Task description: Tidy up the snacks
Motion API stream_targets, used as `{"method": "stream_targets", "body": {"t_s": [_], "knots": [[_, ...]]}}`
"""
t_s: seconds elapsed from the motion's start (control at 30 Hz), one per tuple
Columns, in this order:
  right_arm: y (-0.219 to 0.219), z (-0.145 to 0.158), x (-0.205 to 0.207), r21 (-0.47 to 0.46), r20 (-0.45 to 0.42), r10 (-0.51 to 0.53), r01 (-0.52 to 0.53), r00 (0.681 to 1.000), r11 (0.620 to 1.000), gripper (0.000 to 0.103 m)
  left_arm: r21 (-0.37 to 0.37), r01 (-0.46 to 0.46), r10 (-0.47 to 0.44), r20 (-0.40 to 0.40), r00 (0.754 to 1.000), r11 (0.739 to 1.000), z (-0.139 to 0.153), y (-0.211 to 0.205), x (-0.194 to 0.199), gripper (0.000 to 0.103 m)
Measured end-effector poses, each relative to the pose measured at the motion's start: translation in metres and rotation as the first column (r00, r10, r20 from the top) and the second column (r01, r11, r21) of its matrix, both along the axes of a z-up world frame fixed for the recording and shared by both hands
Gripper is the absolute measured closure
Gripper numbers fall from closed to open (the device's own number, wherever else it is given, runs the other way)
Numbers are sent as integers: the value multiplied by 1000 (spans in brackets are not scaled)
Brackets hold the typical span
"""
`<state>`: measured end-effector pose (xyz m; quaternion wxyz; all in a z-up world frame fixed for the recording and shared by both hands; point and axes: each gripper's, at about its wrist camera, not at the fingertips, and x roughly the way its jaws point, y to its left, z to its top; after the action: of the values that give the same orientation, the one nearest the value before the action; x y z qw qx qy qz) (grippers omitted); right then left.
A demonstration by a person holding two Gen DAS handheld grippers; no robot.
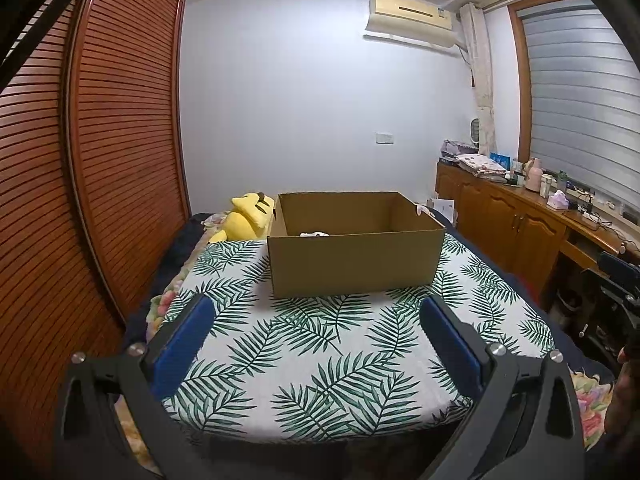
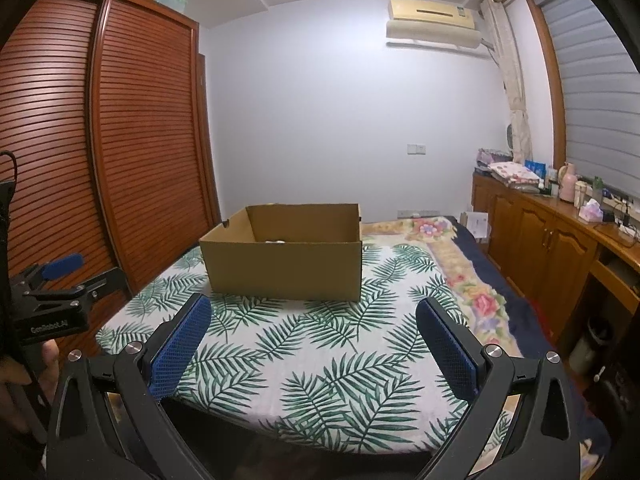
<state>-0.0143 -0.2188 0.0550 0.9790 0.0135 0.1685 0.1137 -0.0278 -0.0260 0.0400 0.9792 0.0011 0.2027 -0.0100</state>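
Observation:
An open brown cardboard box (image 1: 352,264) (image 2: 284,268) stands on the leaf-print cloth (image 1: 320,352) (image 2: 320,360) that covers the bed. Something small and white (image 1: 315,234) (image 2: 275,242) peeks above the box's near wall; most of the inside is hidden. My left gripper (image 1: 316,312) is open, short of the box, with nothing between its blue pads (image 1: 182,344). My right gripper (image 2: 314,312) is also open and empty, a little to the right of the box's front. The left gripper (image 2: 60,280) shows from the side at the left edge of the right wrist view, held by a hand (image 2: 24,372).
A slatted wooden wardrobe (image 1: 80,160) (image 2: 120,140) runs along the left of the bed. A yellow plush toy (image 1: 248,216) lies behind the box. A wooden sideboard (image 1: 520,216) (image 2: 560,232) with bottles and folded cloths lines the right wall under the window.

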Motion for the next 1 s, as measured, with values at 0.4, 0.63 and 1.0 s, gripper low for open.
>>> {"method": "stream_targets", "body": {"t_s": [0.4,0.63,1.0], "knots": [[2,3,-2,2,12,5,-5,1000,1000,0,-2,-5,5,6,1000,1000,0,2,-3,0],[5,3,-4,0,15,8,-8,1000,1000,0,-3,-5,5,7,1000,1000,0,2,-3,0],[5,4,-3,-2,13,6,-6,1000,1000,0,2,-7,7,16,1000,1000,3,2,-7,0]]}}
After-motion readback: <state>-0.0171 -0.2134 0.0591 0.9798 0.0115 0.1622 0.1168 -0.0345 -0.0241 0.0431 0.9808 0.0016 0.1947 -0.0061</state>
